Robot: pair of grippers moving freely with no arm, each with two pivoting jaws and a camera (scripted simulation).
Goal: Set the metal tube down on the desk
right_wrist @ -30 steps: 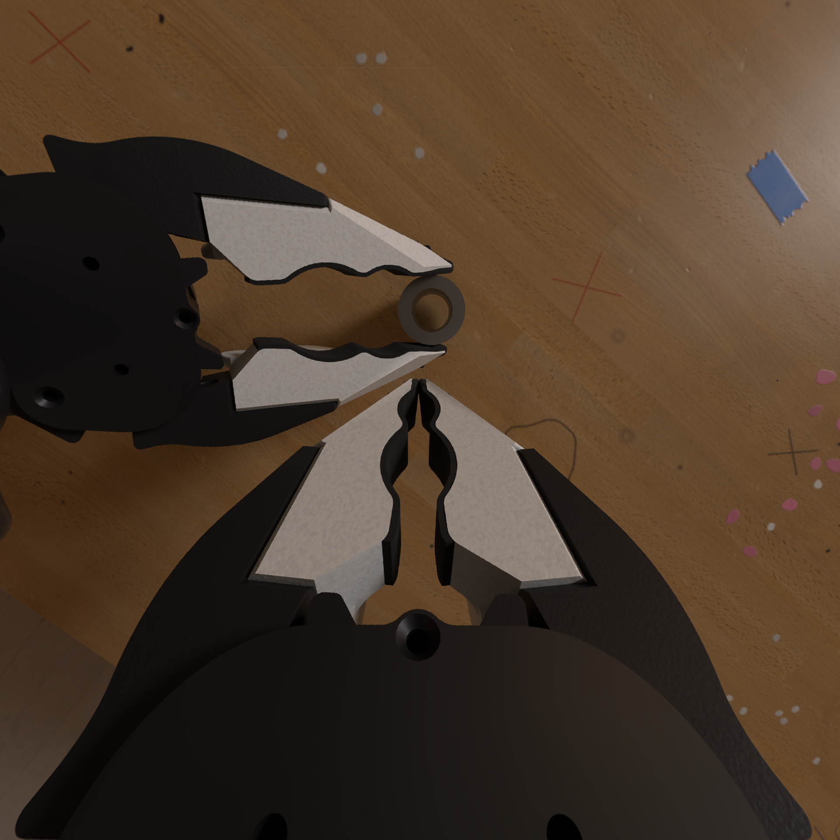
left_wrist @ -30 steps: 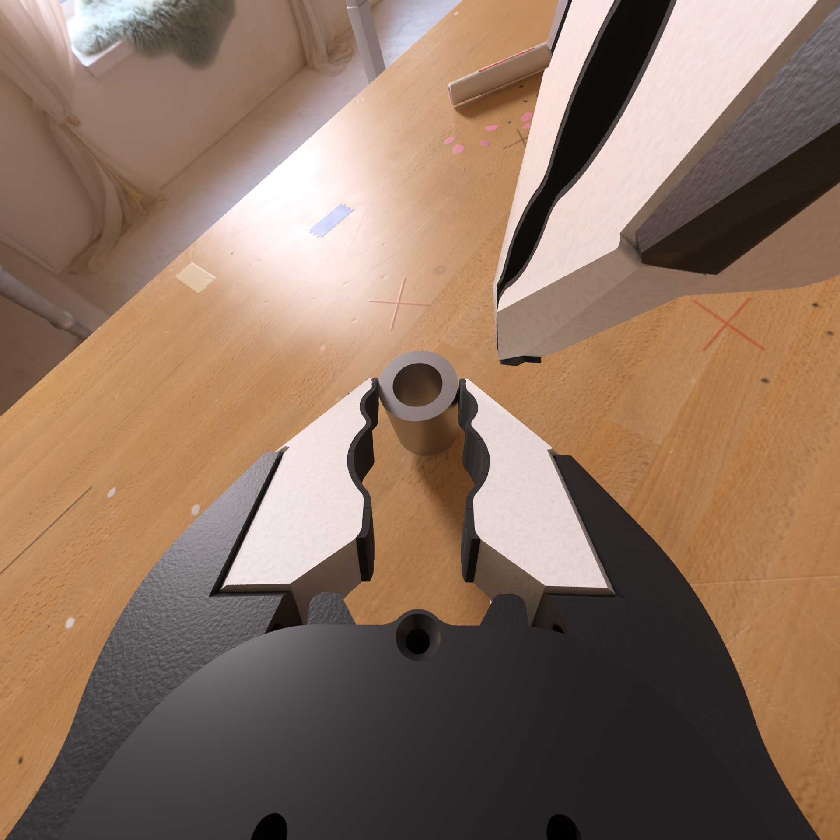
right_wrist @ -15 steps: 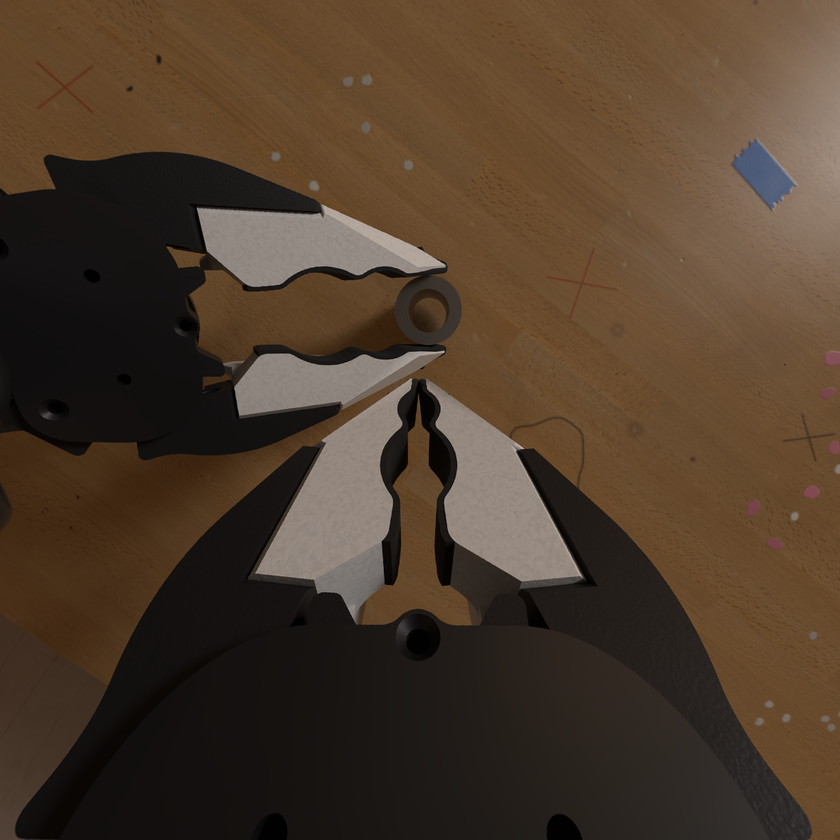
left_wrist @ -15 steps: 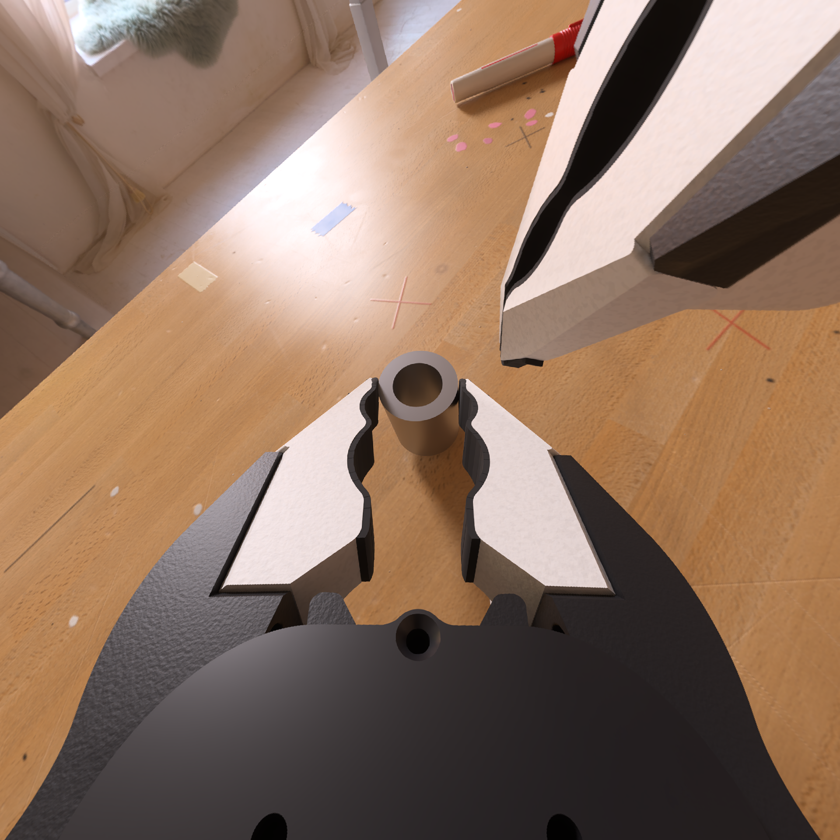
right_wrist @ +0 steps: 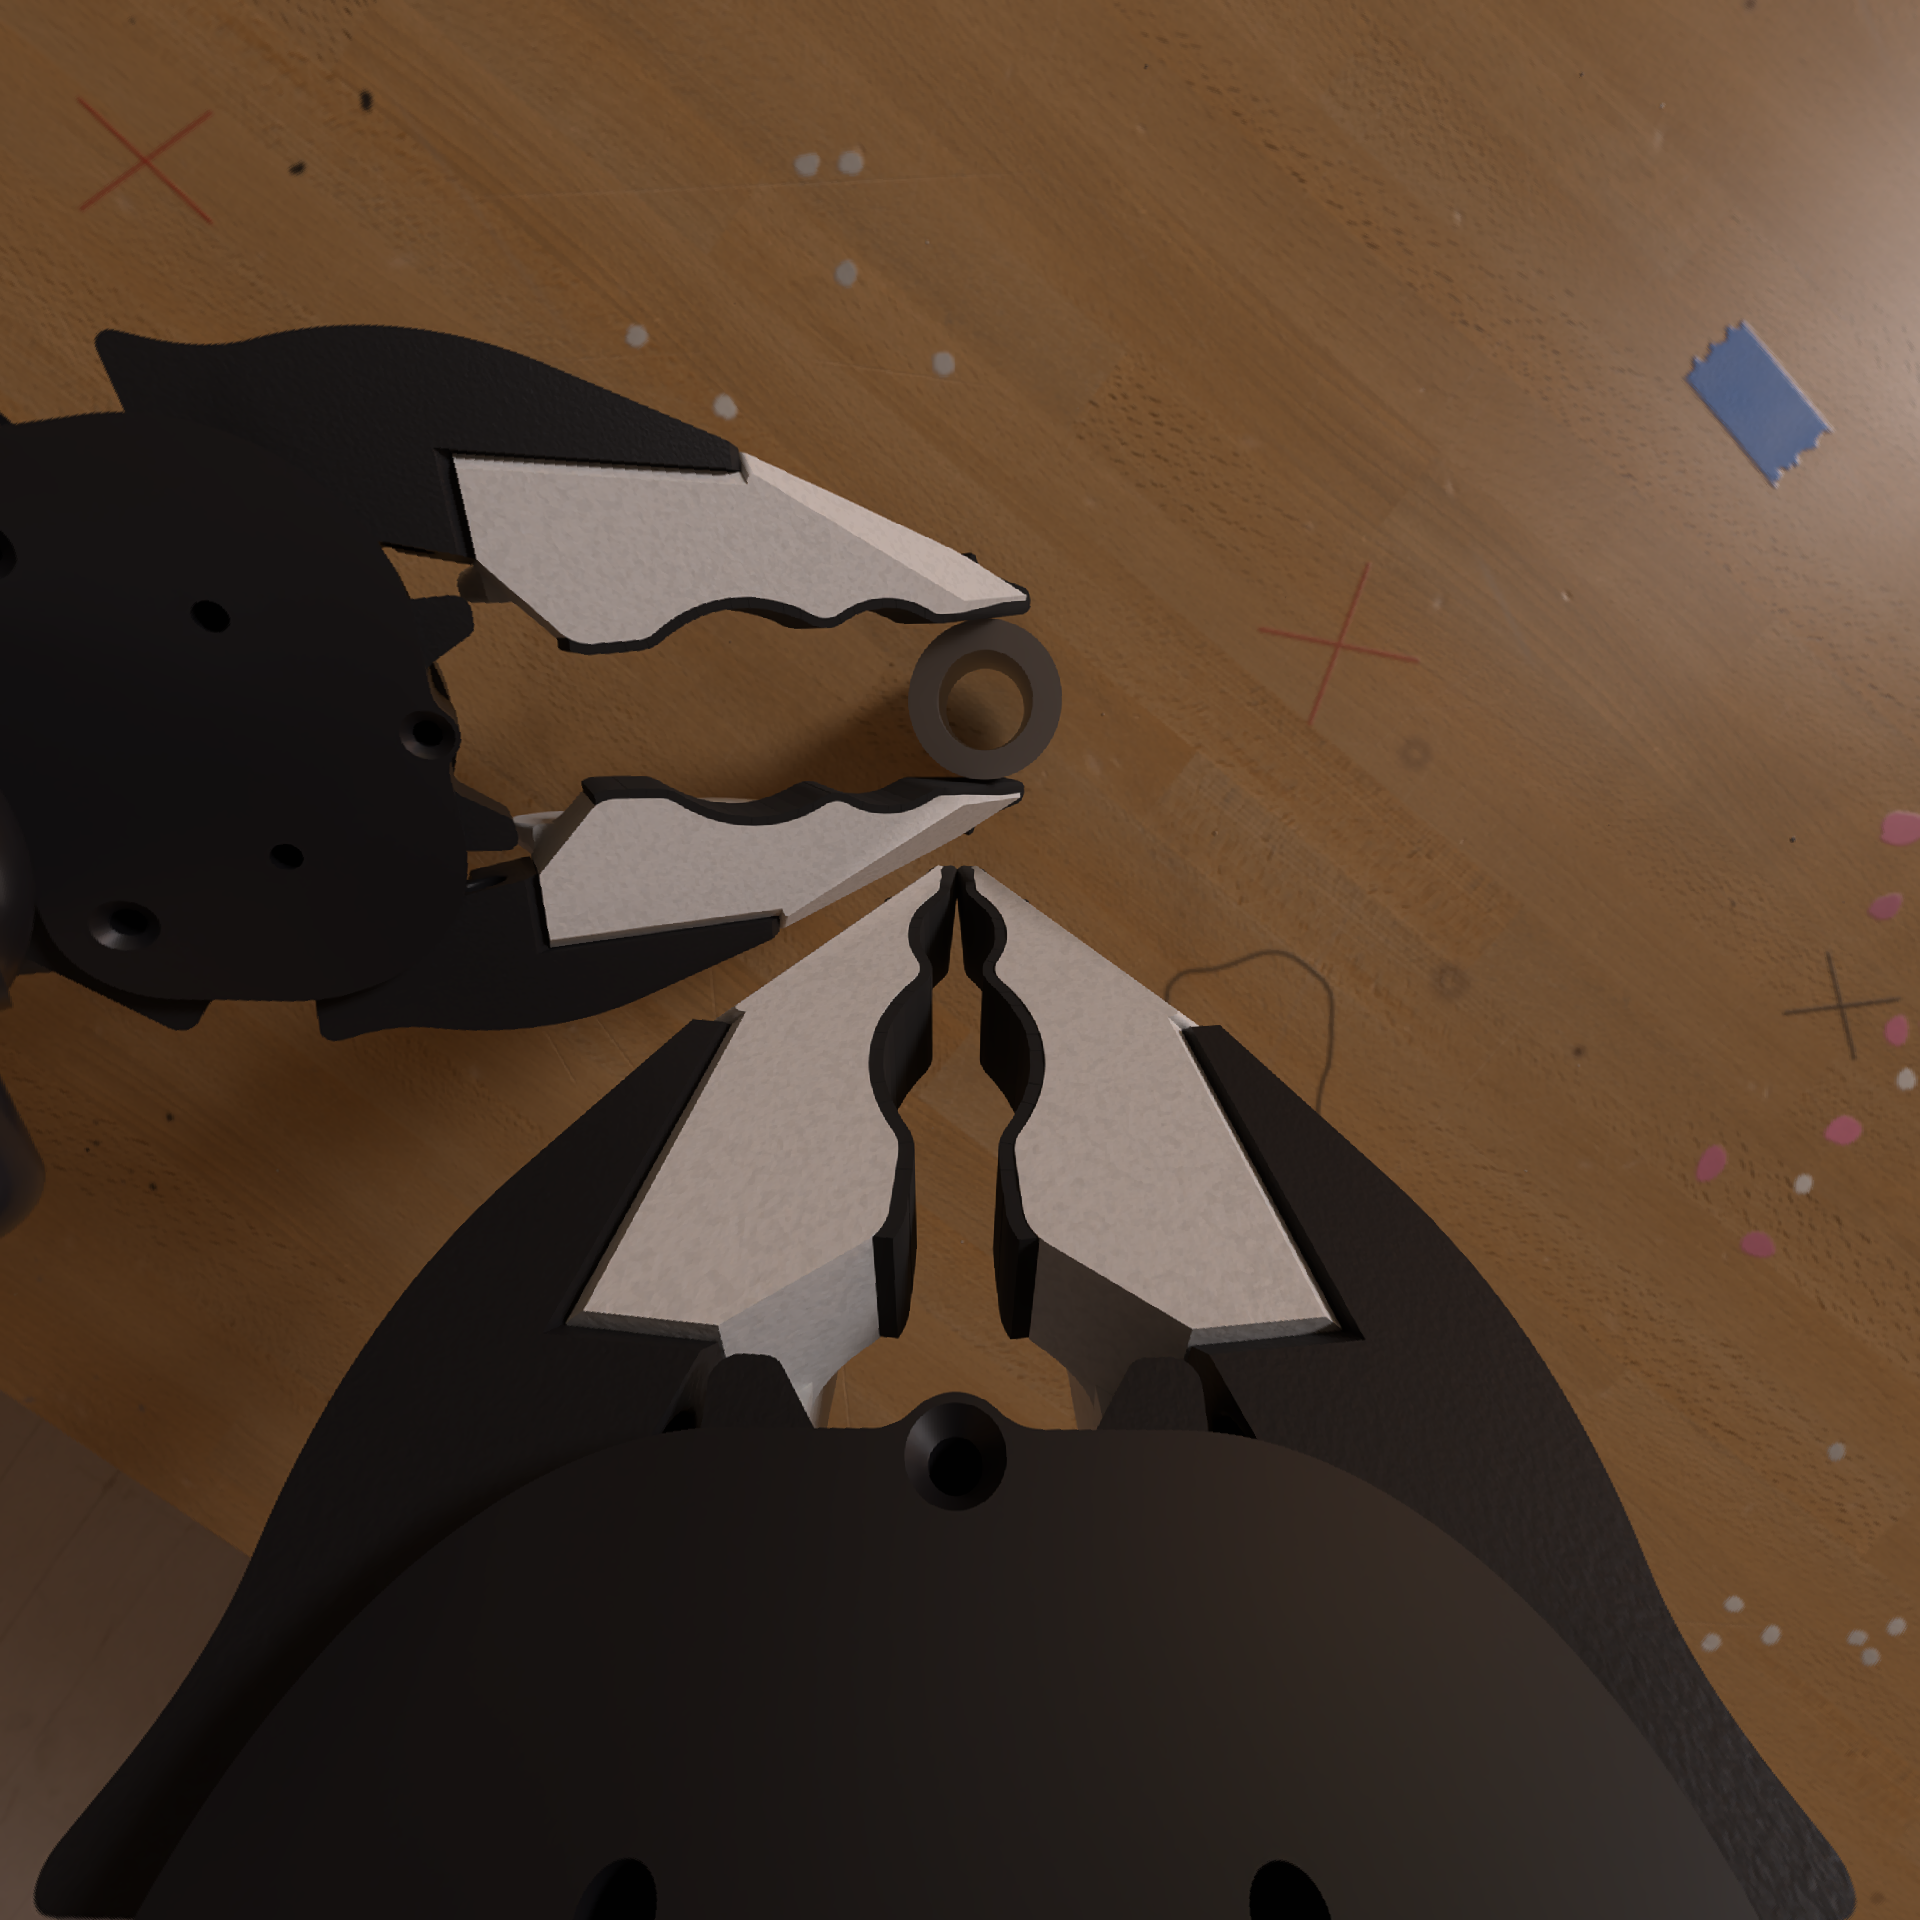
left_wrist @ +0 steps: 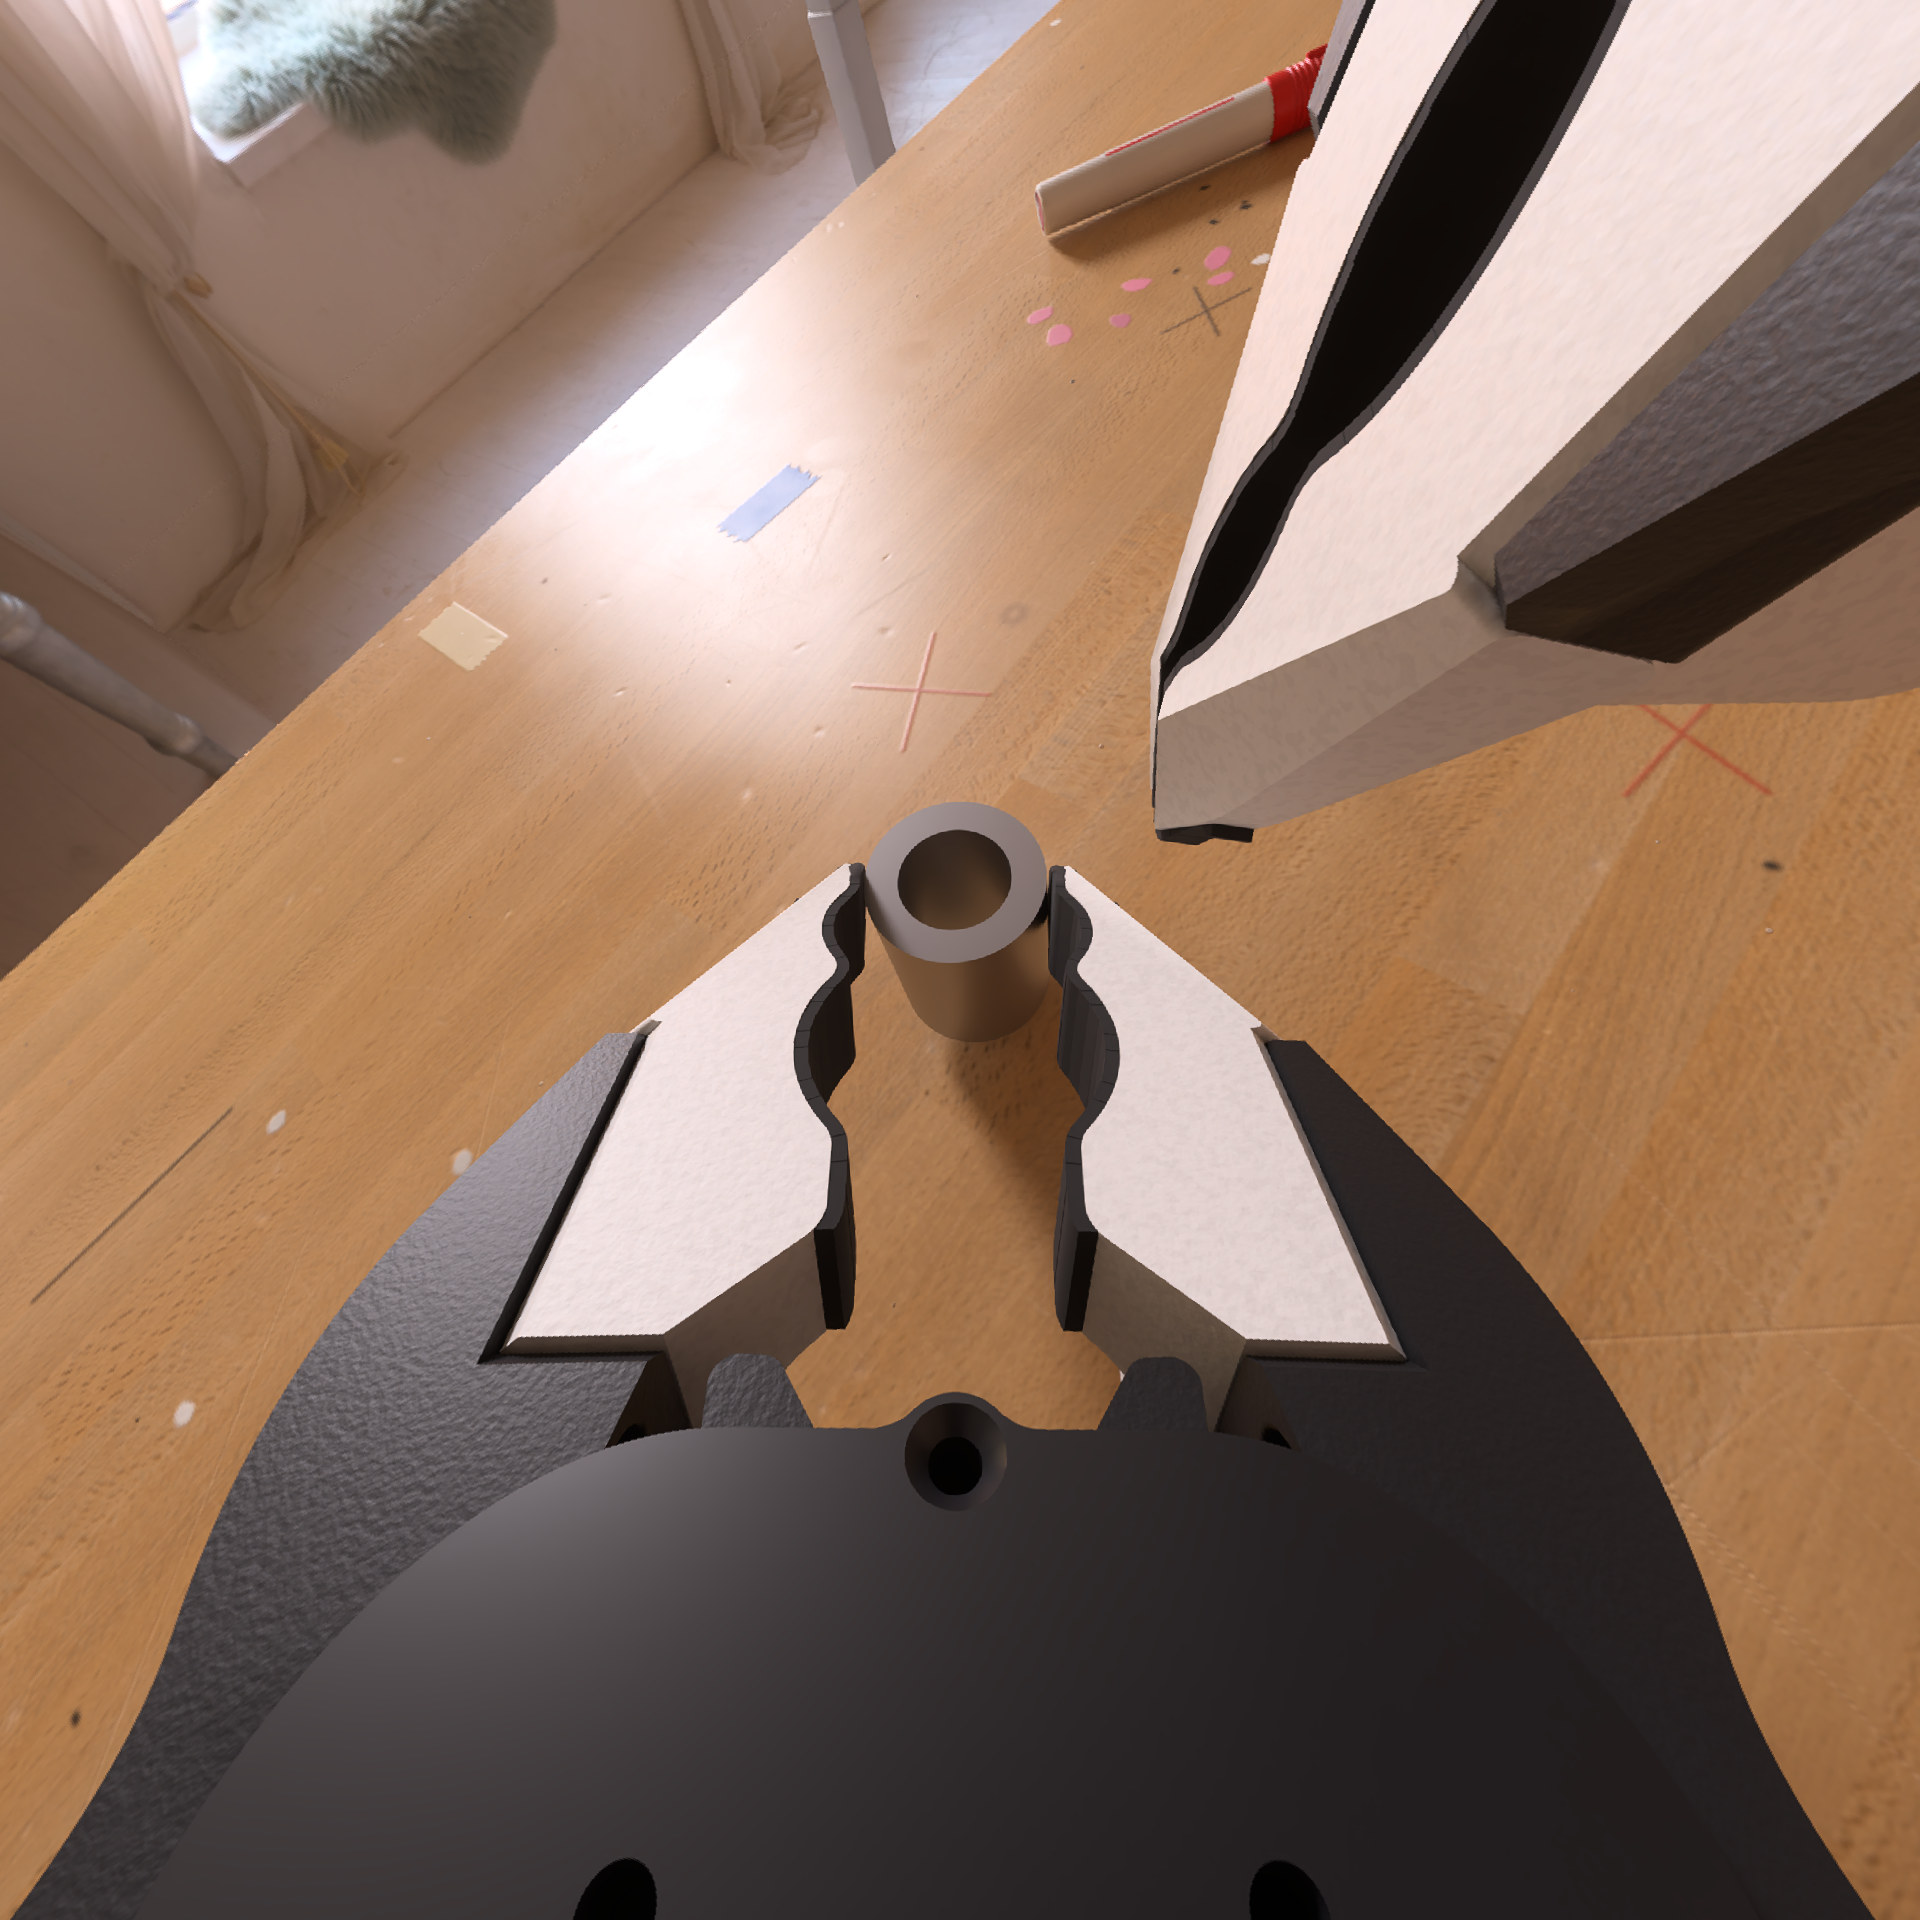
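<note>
Across the last second little is changed: the metal tube [left_wrist: 956, 920] is still pinched upright at the tips of the left gripper [left_wrist: 954, 894] just above the desk [left_wrist: 520, 935], the emptily closed right gripper [right_wrist: 954, 878] is kept beside it, so release appears still pending.

A: Surface? Long honey-coloured wooden desk [left_wrist: 540, 935], sunlit at 11 o'clock.
B: Beyond? Pale floor [left_wrist: 582, 301]; cream gathered curtains [left_wrist: 208, 343] at 10; grey-green shaggy fleece [left_wrist: 384, 62] on window ledge, 11.
</note>
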